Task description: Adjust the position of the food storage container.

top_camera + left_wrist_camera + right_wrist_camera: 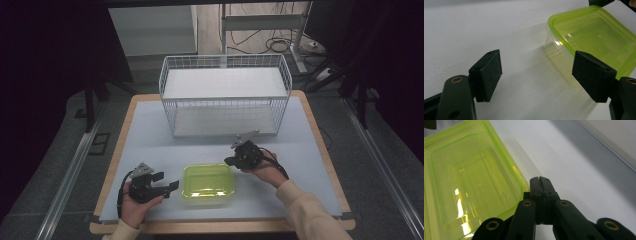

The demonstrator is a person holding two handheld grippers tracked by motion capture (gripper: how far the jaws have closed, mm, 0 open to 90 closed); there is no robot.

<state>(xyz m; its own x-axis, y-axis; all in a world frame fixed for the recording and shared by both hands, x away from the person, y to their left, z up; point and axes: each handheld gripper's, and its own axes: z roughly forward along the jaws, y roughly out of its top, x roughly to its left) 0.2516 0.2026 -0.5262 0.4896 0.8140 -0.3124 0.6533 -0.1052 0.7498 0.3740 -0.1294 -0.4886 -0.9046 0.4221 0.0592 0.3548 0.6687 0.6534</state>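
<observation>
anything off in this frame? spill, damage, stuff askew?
Nothing stands out. The green-lidded container sits flat on the table, lid seated, no spill or crack visible. The wire basket stands upright and square behind it. Left gripper is open beside the container; right gripper is shut, holding nothing.

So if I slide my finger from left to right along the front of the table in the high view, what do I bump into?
Left gripper → green-lidded container → right gripper, with the hand holding it just behind.
</observation>
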